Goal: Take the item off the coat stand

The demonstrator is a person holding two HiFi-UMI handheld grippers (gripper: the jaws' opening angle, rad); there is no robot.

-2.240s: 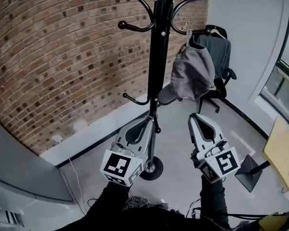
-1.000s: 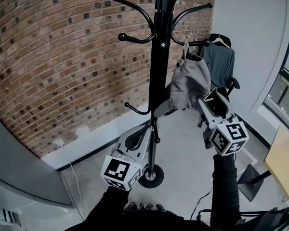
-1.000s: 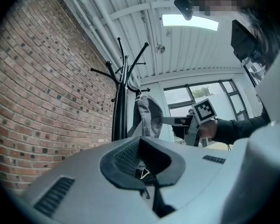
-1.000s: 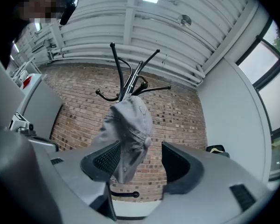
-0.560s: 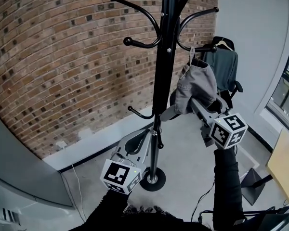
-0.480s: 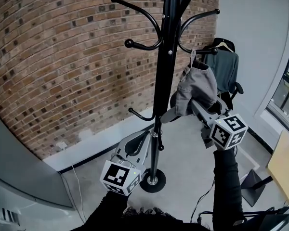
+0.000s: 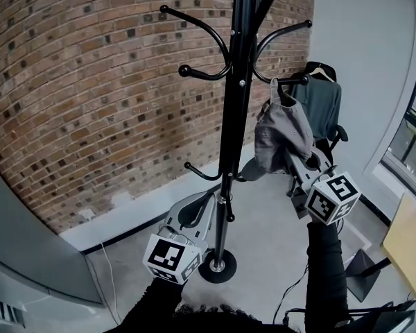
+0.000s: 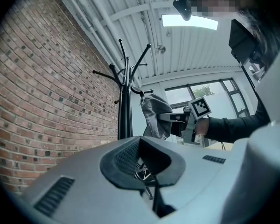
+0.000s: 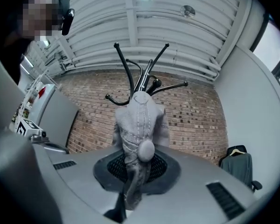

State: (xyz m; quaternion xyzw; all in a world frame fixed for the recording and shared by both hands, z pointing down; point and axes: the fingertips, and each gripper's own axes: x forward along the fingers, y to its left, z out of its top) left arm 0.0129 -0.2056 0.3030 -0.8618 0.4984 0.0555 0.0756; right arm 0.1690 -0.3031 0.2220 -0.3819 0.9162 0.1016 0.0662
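Grey cap [image 7: 283,132] hangs on a coat stand [image 7: 234,116] hook [image 7: 291,82], the right claw [image 7: 293,159] just closed onto its fabric, so it probably needs lifting up over the hook tip; the left claw [image 7: 215,195] is closed and empty.

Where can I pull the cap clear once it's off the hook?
Bare floor opens below the cap, between the coat stand's base and the chair. Crowded: pole and hooks left of the cap, jacket behind it.
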